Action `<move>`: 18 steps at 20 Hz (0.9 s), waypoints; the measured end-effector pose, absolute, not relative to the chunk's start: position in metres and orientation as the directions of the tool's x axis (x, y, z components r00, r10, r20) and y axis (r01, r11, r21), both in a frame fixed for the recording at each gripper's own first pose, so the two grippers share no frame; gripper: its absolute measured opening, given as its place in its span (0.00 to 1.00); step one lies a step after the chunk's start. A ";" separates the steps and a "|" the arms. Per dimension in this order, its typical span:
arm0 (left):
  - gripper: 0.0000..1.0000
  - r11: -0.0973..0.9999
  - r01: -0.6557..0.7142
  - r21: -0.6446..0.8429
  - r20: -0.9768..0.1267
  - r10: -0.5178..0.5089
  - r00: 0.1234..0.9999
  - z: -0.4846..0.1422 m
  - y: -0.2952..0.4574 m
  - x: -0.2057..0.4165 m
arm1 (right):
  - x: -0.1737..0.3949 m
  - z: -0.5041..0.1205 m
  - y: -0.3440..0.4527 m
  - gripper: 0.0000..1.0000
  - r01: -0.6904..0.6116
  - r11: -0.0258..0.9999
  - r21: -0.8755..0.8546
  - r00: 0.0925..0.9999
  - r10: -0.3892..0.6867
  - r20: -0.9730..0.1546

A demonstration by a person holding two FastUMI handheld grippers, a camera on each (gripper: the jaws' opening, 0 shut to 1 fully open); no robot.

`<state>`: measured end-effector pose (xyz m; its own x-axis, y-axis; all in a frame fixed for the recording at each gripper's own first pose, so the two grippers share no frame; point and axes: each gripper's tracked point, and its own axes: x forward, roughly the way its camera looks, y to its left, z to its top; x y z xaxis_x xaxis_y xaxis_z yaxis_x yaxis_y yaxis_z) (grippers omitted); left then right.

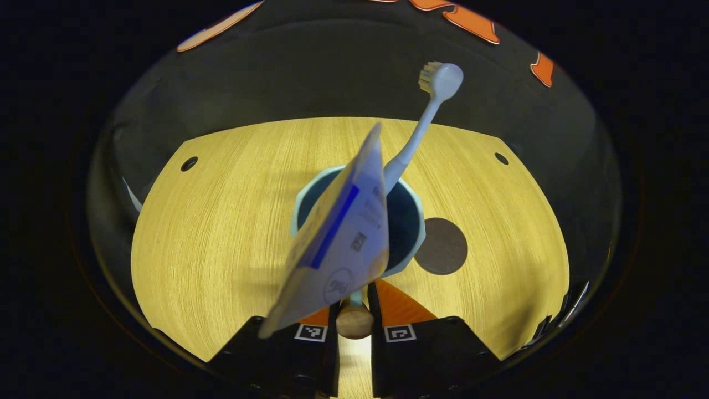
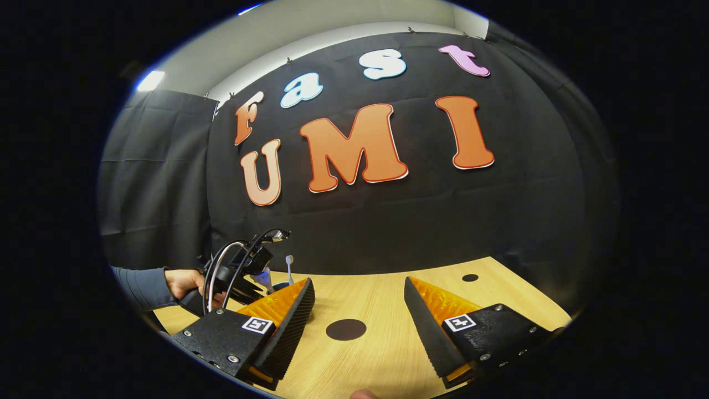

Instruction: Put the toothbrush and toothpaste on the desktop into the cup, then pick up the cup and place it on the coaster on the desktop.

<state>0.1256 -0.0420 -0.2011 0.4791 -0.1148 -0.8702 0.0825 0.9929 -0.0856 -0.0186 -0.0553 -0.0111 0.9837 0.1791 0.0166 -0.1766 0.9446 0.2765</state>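
in the left gripper view our left gripper [image 1: 354, 310] pinches the cup [image 1: 412, 244] handle; toothpaste [image 1: 338, 244] and toothbrush [image 1: 426, 116] stand inside, coaster [image 1: 441, 246] just right. our right gripper [image 2: 360, 316] hangs wide open.

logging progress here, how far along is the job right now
Done: toothbrush and toothpaste stand in the cup. In hand: left gripper closed on the cup's handle. Left: set it on the coaster, bare beside it. Right gripper open.

Recording booth: black cloth wall [image 2: 388, 221], wooden desktop [image 2: 376, 354].
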 end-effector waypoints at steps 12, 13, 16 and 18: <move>0.23 0.980 0.183 -0.082 -0.867 -0.161 0.472 -0.176 -0.073 0.190 | -0.058 -0.023 -0.098 0.97 -0.087 0.965 0.249 0.996 0.092 -0.010; 0.23 0.978 0.190 -0.085 -0.868 -0.166 0.468 -0.167 -0.076 0.199 | -0.061 -0.026 -0.101 0.97 -0.079 0.967 0.244 0.996 0.086 -0.017; 0.24 0.975 0.198 -0.099 -0.873 -0.181 0.454 -0.158 -0.066 0.228 | -0.067 -0.036 -0.102 0.96 -0.076 0.969 0.236 0.995 0.088 -0.042; 0.23 0.975 0.197 -0.101 -0.877 -0.181 0.445 -0.162 -0.055 0.236 | -0.071 -0.042 -0.101 0.97 -0.078 0.971 0.228 0.994 0.094 -0.061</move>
<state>0.2363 -0.0548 -0.1623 0.4449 -0.1812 -0.8771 0.1974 0.9751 -0.1013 -0.0706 -0.1005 -0.0421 0.9937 0.0942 -0.0609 -0.0780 0.9706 0.2276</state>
